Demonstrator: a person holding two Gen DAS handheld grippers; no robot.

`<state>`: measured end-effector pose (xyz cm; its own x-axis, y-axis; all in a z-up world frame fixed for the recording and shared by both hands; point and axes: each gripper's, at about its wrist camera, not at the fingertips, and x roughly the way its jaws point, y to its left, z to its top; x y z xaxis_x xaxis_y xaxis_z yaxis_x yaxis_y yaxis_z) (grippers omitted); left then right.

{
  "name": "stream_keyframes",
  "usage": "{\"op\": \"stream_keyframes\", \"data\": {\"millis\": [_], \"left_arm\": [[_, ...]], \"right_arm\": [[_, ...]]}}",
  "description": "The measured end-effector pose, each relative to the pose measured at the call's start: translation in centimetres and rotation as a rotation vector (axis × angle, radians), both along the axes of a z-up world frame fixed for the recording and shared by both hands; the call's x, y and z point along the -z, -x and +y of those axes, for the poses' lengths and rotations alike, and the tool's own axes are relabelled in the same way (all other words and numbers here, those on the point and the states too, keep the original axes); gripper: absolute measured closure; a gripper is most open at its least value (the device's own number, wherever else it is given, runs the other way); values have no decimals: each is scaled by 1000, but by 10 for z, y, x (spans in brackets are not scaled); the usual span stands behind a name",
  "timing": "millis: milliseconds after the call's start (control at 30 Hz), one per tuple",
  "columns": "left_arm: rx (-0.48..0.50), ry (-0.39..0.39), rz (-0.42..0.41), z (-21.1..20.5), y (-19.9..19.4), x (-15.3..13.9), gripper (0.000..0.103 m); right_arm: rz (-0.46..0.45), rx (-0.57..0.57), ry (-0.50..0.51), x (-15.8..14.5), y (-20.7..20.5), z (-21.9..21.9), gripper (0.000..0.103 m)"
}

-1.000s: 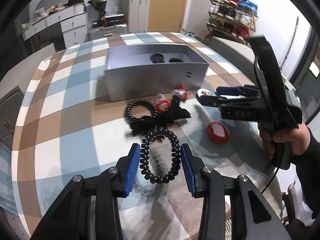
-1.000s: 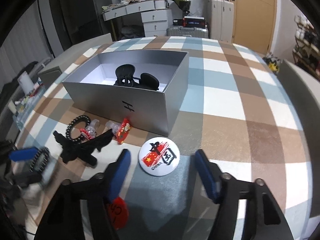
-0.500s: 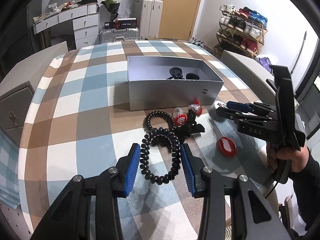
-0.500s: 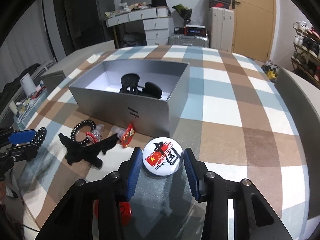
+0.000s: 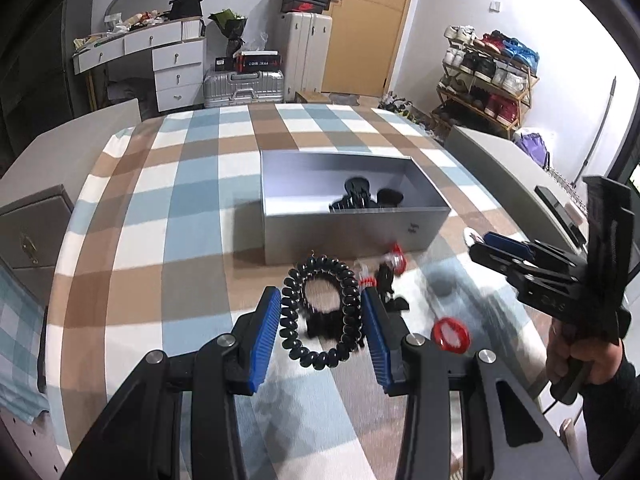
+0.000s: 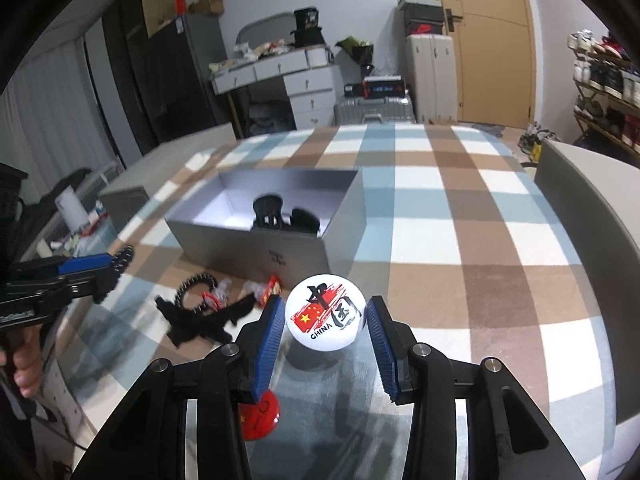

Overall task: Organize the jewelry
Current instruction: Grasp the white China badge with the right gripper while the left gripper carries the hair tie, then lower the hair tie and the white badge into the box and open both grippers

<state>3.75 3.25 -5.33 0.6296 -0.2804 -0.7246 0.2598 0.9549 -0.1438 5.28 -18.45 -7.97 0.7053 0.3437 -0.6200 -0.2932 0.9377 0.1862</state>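
The left gripper (image 5: 320,326) is clamping a black spiral hair tie (image 5: 321,314) between its blue pads (image 5: 263,334), holding it clear above the checked tablecloth (image 5: 168,208). The right gripper (image 6: 326,338) is gripping a round white badge (image 6: 325,317) printed with a red flag and the word CHINA, the pads pressing on its two edges; its jaws have just been closing onto that badge, which is hanging above the cloth. Ahead of both is sitting an open silver box (image 6: 256,246), with black hair claws (image 6: 276,210) lying inside it. In front of the box, a second black spiral tie (image 6: 196,285), a black bow clip (image 6: 206,318) and small red-and-clear pieces (image 6: 269,290) are lying close together on the cloth. A red round badge (image 6: 260,416) is resting on the cloth under the right gripper's left finger. In the left wrist view a hand (image 5: 580,354) is squeezing the right gripper's handle at the far right
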Motion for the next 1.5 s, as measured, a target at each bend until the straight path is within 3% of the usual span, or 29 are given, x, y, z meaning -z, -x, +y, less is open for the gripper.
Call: {"op": "stream_keyframes", "data": {"millis": [233,633,967,1500], "left_arm": [[-8,2,-18,-1,-22,-8,68],[30,37,-39,-17,-61,-15,68],[55,58,5,-29,-86,-2,68],[65,57,51,-35,-102,11,68]], "right_arm": [[-55,7,-39,-20,-6,-6,61],[-165,-86,-46,-55,-34,20,61],[-134,-130,-10,-45,-73,40,61],[-46,-106,6,-21,-105,45,61]]}}
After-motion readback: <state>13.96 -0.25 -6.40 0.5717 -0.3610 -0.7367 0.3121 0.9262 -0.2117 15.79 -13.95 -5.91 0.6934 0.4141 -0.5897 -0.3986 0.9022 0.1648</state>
